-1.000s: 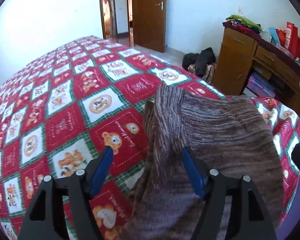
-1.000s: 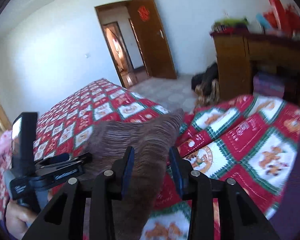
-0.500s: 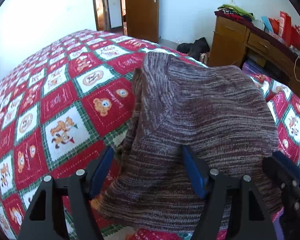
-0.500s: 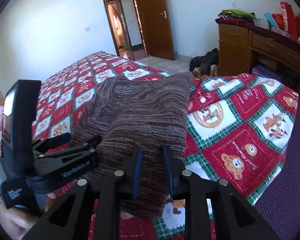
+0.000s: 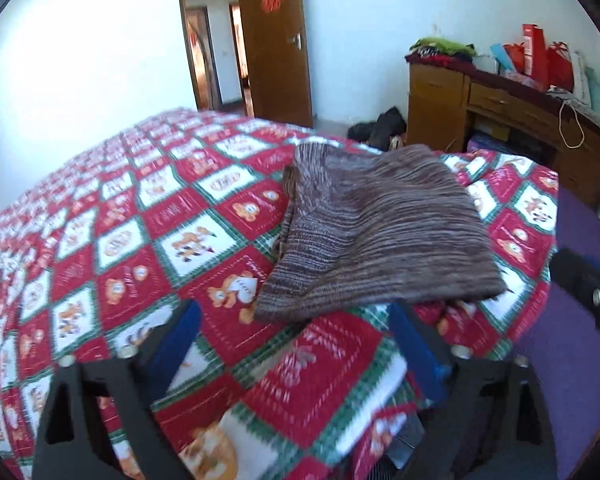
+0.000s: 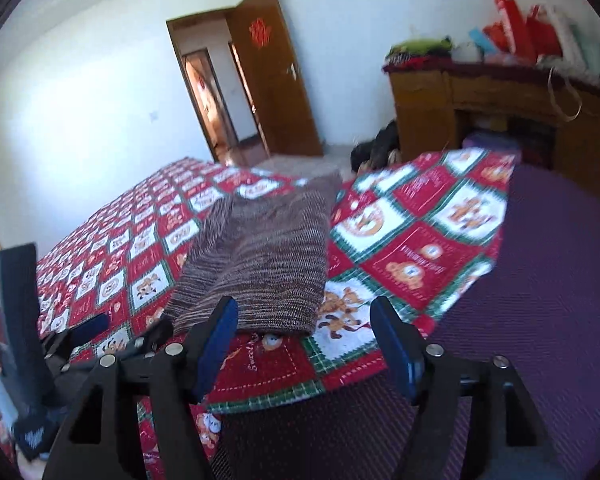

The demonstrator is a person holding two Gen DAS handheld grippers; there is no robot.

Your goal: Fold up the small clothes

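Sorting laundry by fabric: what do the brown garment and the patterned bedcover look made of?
Brown garment: seemingly a soft, matte melange knit, judging by its fine ribbed streaks and thick folded edge. Patterned bedcover: looks like thin printed woven cloth, perhaps cotton, with flat printed squares; its exact fibre is unclear.

White walls [image 5: 80,60]; open wooden door [image 5: 276,48]; wooden desk [image 5: 500,120] at right; red patchwork bedspread [image 5: 120,240]; bright daylight.

The left gripper [image 5: 296,344] hovers with jaws wide apart and empty, just near of a folded brown knit garment [image 5: 376,228]. The garment lies on a red, green and white teddy-bear bedspread [image 5: 140,232]. A wooden desk [image 5: 500,116] stands far right.
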